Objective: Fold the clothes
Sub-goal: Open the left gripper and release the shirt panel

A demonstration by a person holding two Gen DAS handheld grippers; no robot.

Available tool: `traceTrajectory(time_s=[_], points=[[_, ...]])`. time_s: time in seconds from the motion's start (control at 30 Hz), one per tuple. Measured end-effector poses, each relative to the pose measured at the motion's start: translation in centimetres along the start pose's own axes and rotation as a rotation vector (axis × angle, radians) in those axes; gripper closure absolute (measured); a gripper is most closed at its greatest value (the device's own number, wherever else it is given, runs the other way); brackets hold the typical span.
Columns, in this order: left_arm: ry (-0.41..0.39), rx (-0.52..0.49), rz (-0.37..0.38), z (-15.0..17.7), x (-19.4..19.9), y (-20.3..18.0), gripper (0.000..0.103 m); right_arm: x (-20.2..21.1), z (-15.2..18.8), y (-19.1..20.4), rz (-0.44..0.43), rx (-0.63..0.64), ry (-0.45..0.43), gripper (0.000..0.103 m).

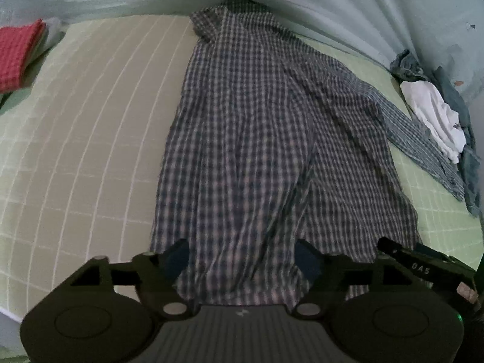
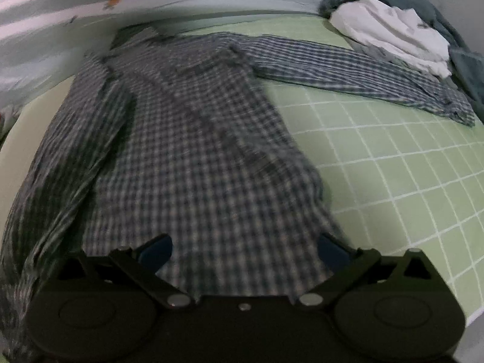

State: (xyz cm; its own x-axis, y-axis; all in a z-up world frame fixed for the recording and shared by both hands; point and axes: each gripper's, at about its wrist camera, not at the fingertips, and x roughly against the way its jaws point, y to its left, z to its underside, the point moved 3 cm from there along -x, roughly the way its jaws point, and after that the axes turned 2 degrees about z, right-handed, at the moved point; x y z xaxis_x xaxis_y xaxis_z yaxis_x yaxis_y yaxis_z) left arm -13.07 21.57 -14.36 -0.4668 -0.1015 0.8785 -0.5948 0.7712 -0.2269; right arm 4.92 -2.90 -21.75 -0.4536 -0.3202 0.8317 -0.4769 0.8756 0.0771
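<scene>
In the left wrist view, the left gripper [image 1: 242, 260] hangs with its fingers spread wide over the near hem of the blue-and-white checked cotton shirt [image 1: 242, 139]. The shirt lies lengthwise on the pale green grid-printed bedsheet [image 1: 90, 139], one side seemingly turned in over the body. A folded red waffle cloth [image 1: 18, 57] sits well apart.

In the right wrist view, the right gripper [image 2: 245, 251] is likewise spread above the hem. One sleeve [image 2: 348, 72] stretches out flat towards a crumpled white garment [image 2: 396, 36], probably awaiting folding.
</scene>
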Motion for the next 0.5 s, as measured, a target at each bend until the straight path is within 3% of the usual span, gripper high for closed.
traceTrajectory(time_s=[0.27,0.5], points=[[-0.031,0.049,-0.032,-3.0,-1.8,-0.8,0.021,-3.0,-3.4,-2.4,0.000,-0.057,-0.002,0.000],[-0.117,0.176,-0.063,-9.9,-4.0,2.5,0.027,-6.0,-7.7,-5.5,0.072,-0.118,-0.046,0.000]])
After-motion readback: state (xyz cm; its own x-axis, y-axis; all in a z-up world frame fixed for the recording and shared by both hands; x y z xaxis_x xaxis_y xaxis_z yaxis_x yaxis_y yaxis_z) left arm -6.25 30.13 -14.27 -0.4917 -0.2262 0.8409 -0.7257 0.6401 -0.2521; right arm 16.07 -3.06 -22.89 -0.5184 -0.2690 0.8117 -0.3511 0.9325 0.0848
